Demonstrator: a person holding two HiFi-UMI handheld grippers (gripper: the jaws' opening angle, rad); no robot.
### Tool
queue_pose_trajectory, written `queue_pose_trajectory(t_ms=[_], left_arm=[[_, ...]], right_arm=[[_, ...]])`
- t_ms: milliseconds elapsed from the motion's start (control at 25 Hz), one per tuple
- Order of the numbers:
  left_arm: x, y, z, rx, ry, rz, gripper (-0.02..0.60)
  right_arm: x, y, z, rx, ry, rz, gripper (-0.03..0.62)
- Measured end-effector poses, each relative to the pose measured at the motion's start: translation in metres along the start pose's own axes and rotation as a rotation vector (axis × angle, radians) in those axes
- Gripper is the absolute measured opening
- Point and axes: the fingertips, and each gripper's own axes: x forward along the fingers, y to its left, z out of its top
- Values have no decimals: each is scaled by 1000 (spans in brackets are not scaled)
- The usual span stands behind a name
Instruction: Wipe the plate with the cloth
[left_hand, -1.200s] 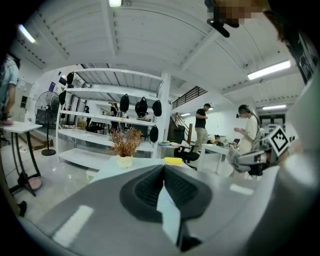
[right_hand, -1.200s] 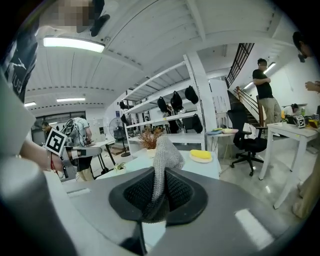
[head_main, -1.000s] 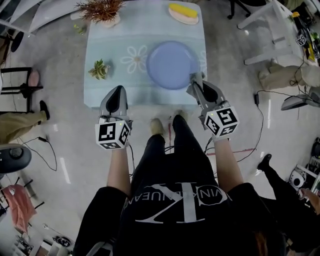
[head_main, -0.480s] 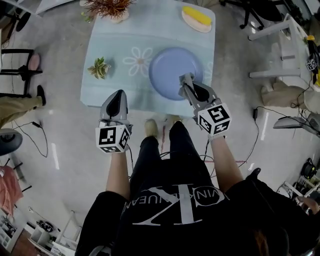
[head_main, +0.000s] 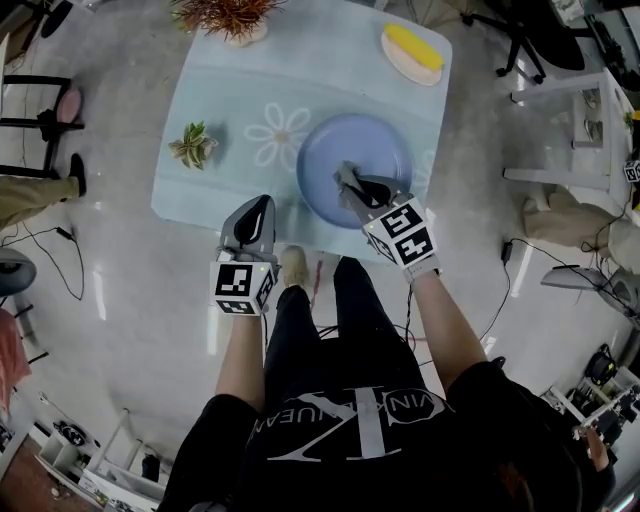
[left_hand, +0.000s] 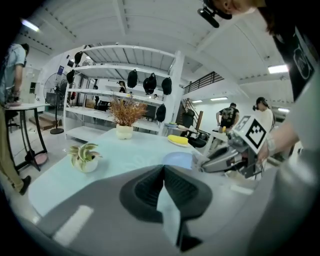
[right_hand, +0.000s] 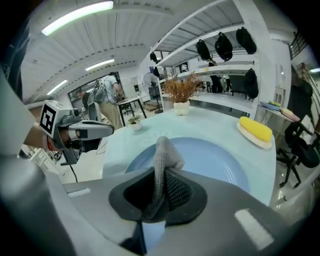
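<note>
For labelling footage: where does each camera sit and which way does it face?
Head view: on the head, steeply down at the table; arms, legs, left tongs, right tongs show.
Left gripper view: on the left tongs, across the table; right arm shows.
Right gripper view: on the right tongs, at cloth and plate; left tongs show.
All share the plate.

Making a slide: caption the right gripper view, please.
Right gripper shut on a grey cloth, held over the blue plate.

Plain periwinkle-blue plate (head_main: 378, 148), grey mesh-knit cloth (right_hand: 161, 160) — pale blue tablecloth (head_main: 225, 95) printed with white daisies (head_main: 278, 133).
</note>
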Motion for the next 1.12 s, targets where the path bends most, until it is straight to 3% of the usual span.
queue_pose_trajectory(t_ms=[240,480,720,1120], left_arm=[[30,-15,-23,-65,60,-35,0],[55,-22,-44,-42,134,-20,0],[67,-23,-53,-62,147,-17,0],[70,-23,-61,-10,166,-3,0]], right_arm=[[36,-3,-7,-146,112,62,46],[68,-7,0,-340,171,93,46],[95,-16,10,-509,187,97,48],[104,-69,23,-574,236,-29,48]])
